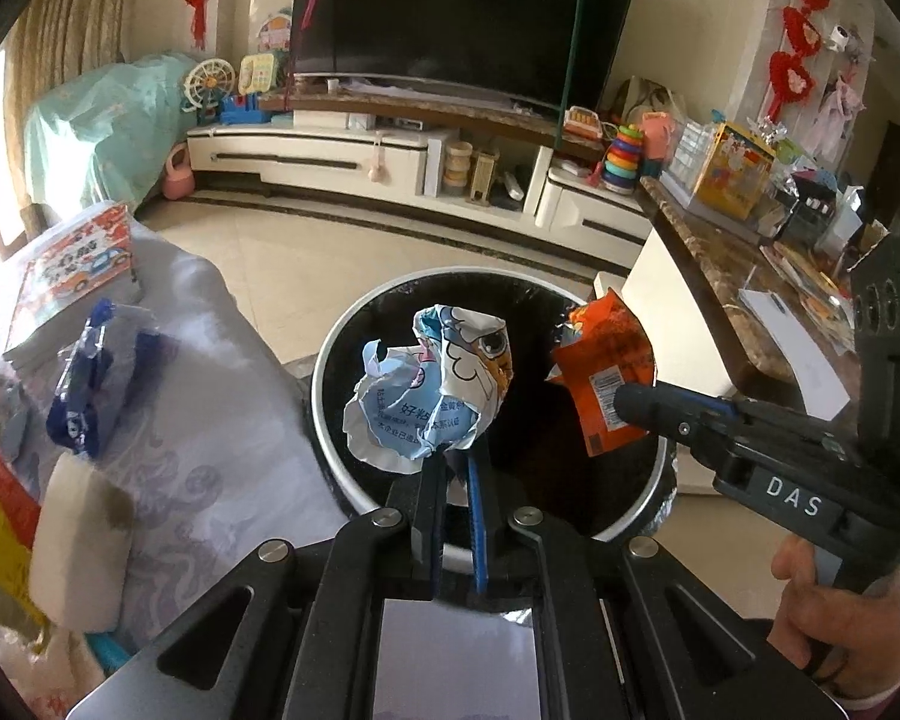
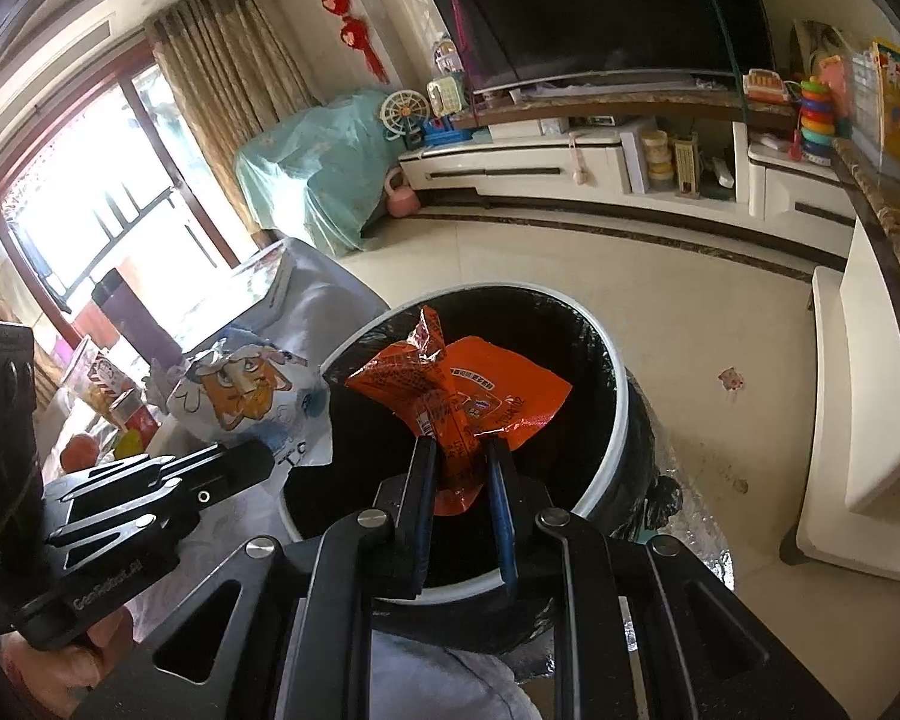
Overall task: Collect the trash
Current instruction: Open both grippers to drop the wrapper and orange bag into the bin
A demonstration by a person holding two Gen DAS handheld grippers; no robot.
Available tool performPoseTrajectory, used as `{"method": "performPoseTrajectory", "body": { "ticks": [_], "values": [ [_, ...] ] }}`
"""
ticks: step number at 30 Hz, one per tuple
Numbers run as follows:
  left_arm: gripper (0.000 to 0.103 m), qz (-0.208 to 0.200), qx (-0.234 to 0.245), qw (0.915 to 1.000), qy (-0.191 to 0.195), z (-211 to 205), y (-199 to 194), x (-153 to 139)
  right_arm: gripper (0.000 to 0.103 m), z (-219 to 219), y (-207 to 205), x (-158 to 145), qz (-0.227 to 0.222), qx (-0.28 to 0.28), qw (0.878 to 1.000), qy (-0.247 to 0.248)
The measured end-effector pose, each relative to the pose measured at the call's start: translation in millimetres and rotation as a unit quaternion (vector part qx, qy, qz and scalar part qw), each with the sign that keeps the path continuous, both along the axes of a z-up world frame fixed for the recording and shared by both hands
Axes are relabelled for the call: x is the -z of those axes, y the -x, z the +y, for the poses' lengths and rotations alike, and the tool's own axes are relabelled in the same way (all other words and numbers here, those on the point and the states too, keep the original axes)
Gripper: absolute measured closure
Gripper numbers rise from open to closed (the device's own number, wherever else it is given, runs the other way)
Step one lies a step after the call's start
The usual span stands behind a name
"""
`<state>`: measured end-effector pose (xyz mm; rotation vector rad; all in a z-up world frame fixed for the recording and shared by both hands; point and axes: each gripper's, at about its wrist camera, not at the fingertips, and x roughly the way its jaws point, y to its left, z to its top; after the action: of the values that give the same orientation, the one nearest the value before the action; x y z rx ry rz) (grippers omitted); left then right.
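L gripper (image 1: 450,462) jaws pinch crumpled blue-white wrapper (image 1: 432,387) over black-lined bin (image 1: 336,420). R gripper (image 2: 459,450) jaws pinch orange wrapper (image 2: 468,396), also above bin mouth. More wrappers on cloth-covered bench (image 1: 210,420) beside bin.

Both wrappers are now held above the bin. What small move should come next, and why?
Probably open both, since each hangs over the black-lined trash bin: the left hand-held gripper pinches the crumpled blue-white wrapper, the right hand-held gripper the orange wrapper.

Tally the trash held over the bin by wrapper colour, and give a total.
Blue-and-white crumpled wrapper, in the left gripper: 1
Orange wrapper, in the right gripper: 1
Total: 2, both over the black-lined bin.
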<state>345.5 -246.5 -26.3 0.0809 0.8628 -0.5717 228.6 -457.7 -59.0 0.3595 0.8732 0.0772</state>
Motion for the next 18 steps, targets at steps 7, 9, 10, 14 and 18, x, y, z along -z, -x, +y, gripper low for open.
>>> {"method": "performPoseTrajectory", "body": {
  "ticks": [7,9,10,14,18],
  "values": [
    [0.077,0.002,0.002,0.9999,-0.013,-9.7,-10.8,0.2,0.077,-5.4,-2.6,-1.3,0.007,0.004,1.0,0.006],
    [0.071,0.0,-0.001,0.9999,-0.011,-9.6,-7.4,-1.2,0.061,-5.0,-0.5,-3.2,0.005,0.008,1.0,0.007],
    [0.068,-0.002,-0.003,1.0,-0.009,-8.5,-5.1,-1.6,0.057,-5.5,0.3,-3.8,0.003,0.01,1.0,0.006],
    [0.054,-0.012,-0.02,0.9997,0.006,7.0,12.1,-3.0,0.047,-5.6,3.8,-7.3,-0.006,0.016,1.0,0.008],
    [0.047,-0.017,-0.037,0.9989,0.022,25.8,34.6,-0.9,0.021,0.1,12.9,-12.3,-0.023,0.024,0.999,0.001]
  ]
}}
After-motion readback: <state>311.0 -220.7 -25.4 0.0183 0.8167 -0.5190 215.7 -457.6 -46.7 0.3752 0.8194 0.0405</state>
